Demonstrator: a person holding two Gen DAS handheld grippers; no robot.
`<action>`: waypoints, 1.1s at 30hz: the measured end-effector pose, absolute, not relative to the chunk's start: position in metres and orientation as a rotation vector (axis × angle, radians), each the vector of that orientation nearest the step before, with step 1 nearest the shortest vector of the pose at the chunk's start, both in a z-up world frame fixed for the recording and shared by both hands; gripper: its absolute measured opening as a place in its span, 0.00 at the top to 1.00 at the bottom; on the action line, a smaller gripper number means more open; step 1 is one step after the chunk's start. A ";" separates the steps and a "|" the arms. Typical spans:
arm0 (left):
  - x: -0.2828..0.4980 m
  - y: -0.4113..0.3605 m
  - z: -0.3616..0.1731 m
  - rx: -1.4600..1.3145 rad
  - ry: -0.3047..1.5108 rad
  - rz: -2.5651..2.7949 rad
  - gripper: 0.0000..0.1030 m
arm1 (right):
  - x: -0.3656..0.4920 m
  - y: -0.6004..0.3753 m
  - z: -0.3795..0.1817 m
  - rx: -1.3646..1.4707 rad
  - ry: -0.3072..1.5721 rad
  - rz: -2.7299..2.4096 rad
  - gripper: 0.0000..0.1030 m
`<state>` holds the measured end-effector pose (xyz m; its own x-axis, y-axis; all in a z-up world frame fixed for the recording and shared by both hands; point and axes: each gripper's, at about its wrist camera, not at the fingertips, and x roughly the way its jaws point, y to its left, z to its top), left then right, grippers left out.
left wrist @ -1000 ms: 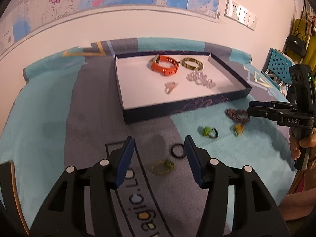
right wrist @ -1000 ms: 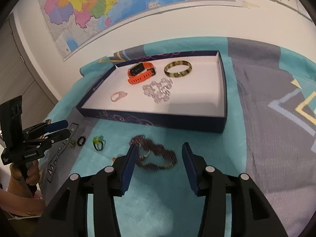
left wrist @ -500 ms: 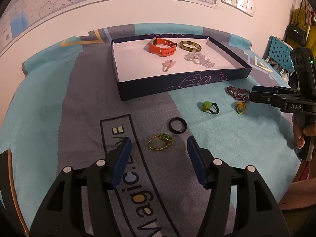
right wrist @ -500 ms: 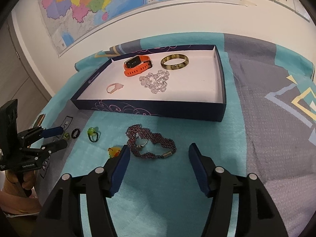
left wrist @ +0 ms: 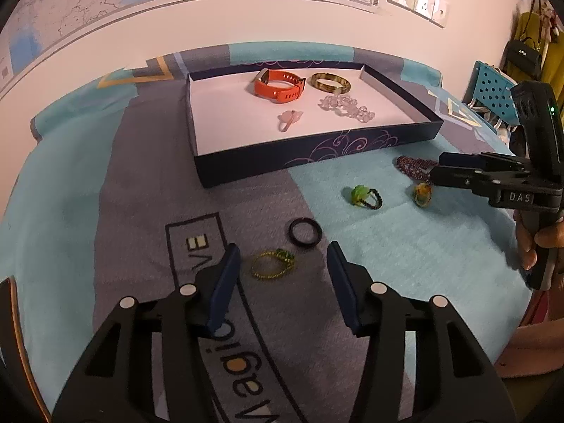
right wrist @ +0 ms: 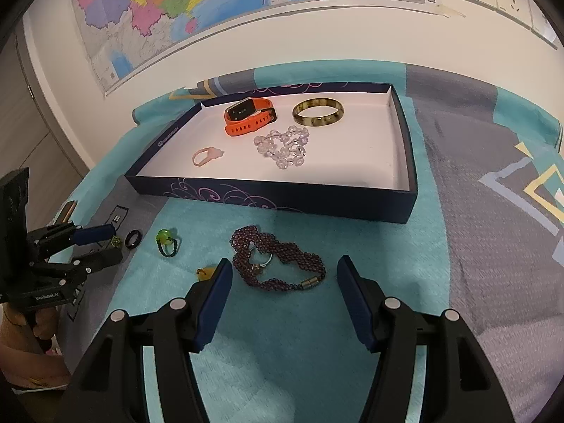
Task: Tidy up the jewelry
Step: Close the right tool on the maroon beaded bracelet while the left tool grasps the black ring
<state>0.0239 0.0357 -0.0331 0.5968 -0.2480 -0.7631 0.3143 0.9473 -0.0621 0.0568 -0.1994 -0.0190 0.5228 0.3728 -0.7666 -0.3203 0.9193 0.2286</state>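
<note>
As both sets of tongs hang over the cloth, this is what each camera shows.

Left wrist view
- Left gripper (left wrist: 283,268): jaws apart and closing, nothing pinched; the green-and-yellow ring (left wrist: 272,265) lies on the cloth between the fingertips, untouched.
- Black ring (left wrist: 305,232): flat on the cloth just beyond the fingertips.
- Green bead ring (left wrist: 365,196) and yellow ring (left wrist: 422,194): further right on the teal patch.
- Right gripper (left wrist: 440,171): reaching in from the right, held by a hand (left wrist: 535,243), its tips over the purple bracelet (left wrist: 410,166).
- Box (left wrist: 317,157): shallow, dark blue, white inside, holding an orange watch band (left wrist: 278,86), a bangle (left wrist: 330,82), clear beads (left wrist: 347,105) and a pink ring (left wrist: 289,120).

Right wrist view
- Right gripper (right wrist: 284,282): jaws spread wide, nothing pinched; the purple bracelet (right wrist: 278,261) lies between the fingertips on the cloth (right wrist: 282,352).
- Yellow ring (right wrist: 206,272): beside the left fingertip, partly hidden.
- Left gripper (right wrist: 105,245): at the left edge, jaws apart, near the black ring (right wrist: 133,239).
- Box (right wrist: 282,197): beyond the bracelet, against the wall side.
</note>
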 end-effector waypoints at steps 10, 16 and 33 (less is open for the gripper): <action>0.032 0.027 -0.033 0.114 0.867 -0.332 0.53 | 0.058 -0.198 -0.018 0.057 0.934 0.417 0.42; 0.039 0.019 -0.036 0.116 0.882 -0.355 0.66 | 0.058 -0.198 -0.018 0.061 0.934 0.417 0.42; 0.035 0.015 -0.038 0.122 0.869 -0.344 0.78 | 0.060 -0.185 -0.020 -0.028 0.942 0.390 0.44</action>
